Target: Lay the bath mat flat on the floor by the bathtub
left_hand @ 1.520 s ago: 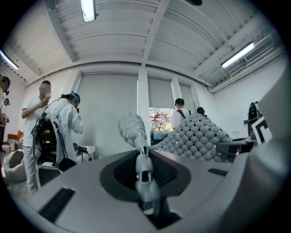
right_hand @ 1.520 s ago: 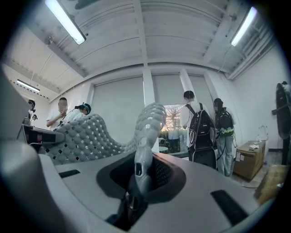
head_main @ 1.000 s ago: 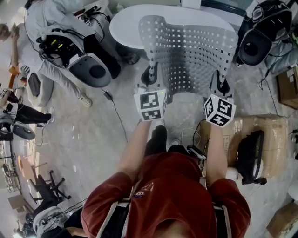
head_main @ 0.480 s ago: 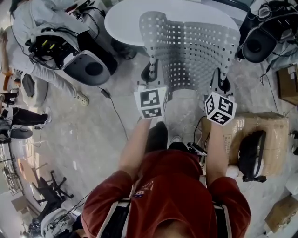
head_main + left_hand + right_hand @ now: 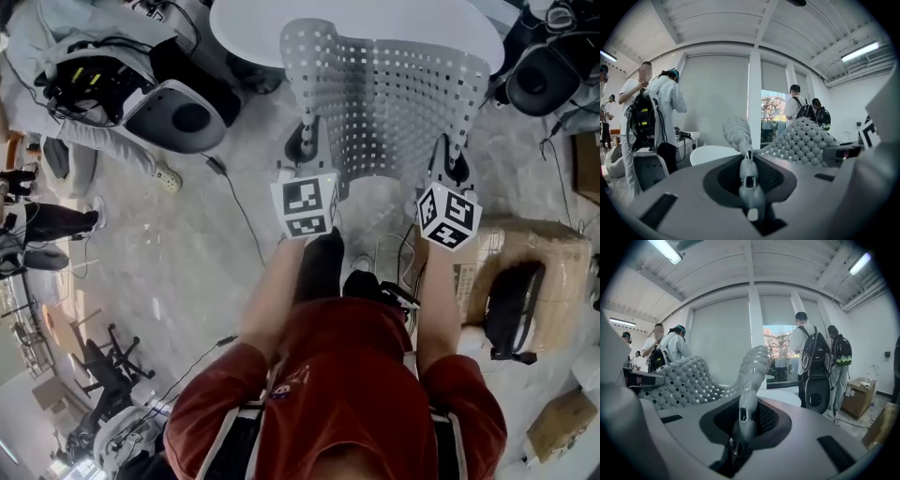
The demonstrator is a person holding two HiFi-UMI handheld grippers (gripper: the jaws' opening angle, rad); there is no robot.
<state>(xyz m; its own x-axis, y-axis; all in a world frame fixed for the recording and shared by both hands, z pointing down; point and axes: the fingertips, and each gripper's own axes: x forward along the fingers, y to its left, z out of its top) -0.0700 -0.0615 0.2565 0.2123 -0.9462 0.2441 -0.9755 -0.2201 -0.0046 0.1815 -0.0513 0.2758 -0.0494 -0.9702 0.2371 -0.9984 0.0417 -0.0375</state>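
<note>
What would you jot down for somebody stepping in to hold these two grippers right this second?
Left gripper: shut on one near corner of the grey perforated bath mat.
Right gripper: shut on the other near corner.
Where things are: the mat is up in the air, sagging between the two grippers, in front of the white oval bathtub and above the pale stone-look floor.
Done: mat picked up and spread between the grippers.
Left: lower it, lay it flat on the floor by the bathtub, then let go.
</note>
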